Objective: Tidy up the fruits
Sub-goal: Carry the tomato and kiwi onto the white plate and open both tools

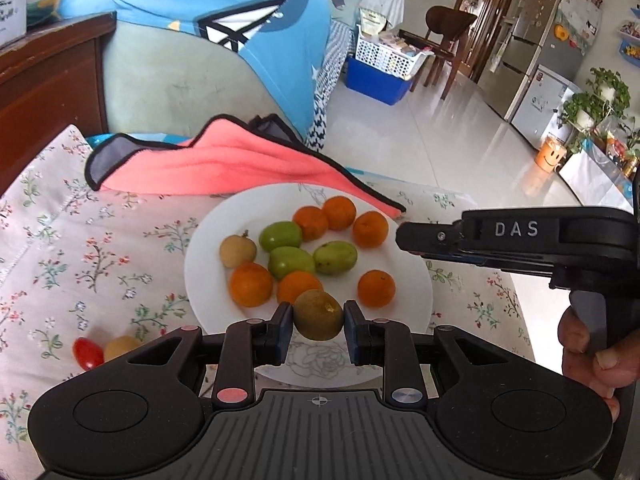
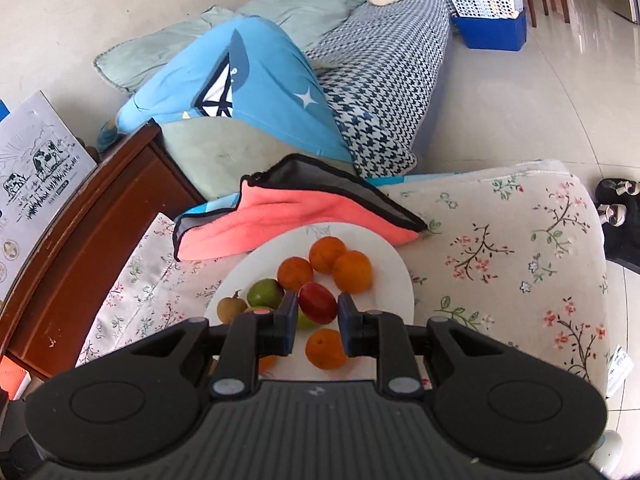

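The left gripper (image 1: 318, 320) has its fingers clamped on a brownish-green kiwi (image 1: 319, 314) above the near rim of the white plate (image 1: 208, 240), while the right gripper (image 2: 318, 308) has its fingers clamped on a red tomato (image 2: 317, 303) over the same plate's middle. To finish well, each fruit should probably go down into a bare patch beside its own kind, low enough not to roll. A second tomato (image 1: 87, 353) and a tan fruit (image 1: 122, 347) wait on the flowered tabletop (image 1: 80, 248).
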`<action>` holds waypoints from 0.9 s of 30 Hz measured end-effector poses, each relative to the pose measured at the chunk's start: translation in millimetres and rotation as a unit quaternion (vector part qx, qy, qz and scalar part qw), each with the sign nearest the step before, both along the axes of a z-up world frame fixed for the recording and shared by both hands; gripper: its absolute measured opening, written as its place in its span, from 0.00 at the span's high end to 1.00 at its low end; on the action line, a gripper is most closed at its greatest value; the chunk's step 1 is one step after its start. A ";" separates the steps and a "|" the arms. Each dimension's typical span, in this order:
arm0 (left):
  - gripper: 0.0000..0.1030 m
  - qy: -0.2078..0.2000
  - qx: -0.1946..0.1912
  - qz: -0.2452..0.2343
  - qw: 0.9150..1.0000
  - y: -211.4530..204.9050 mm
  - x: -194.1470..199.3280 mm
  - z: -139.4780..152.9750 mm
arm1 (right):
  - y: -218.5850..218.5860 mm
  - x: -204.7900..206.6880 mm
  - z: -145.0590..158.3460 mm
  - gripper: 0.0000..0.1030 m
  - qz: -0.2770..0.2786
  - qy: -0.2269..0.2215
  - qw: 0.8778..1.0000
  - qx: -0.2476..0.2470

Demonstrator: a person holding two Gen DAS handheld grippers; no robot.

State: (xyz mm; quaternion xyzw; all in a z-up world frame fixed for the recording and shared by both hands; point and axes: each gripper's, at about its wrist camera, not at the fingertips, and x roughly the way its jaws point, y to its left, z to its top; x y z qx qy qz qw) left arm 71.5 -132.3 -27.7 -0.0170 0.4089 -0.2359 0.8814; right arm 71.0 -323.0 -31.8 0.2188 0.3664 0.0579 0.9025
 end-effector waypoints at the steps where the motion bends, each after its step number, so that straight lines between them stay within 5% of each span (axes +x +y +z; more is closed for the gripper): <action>1: 0.76 0.001 0.001 -0.001 1.000 -1.6 0.0 -0.7 | 0.1 0.5 -0.6 0.79 -0.001 0.002 1.000 0.001; 19: 0.74 -0.003 0.011 -0.009 1.000 -13.0 -0.5 -3.4 | 0.2 4.7 -8.7 0.76 -0.019 0.017 1.000 -0.010; 21: 0.67 -0.004 0.011 -0.005 1.000 -12.3 -0.2 -2.2 | -1.1 4.5 -9.0 0.76 -0.025 0.019 1.000 -0.006; 23: 0.41 -0.009 0.016 0.003 1.000 -10.9 -0.8 -0.1 | -1.6 4.1 -8.6 0.76 -0.026 0.019 0.999 -0.003; 25: 0.26 -0.018 0.025 0.015 0.999 -9.3 -2.1 2.7 | -1.8 3.5 -7.7 0.72 -0.027 0.018 0.999 -0.001; 27: 0.20 -0.021 0.031 0.024 0.999 -7.2 -2.3 5.3 | -1.5 3.3 -7.0 0.70 -0.027 0.017 1.000 0.001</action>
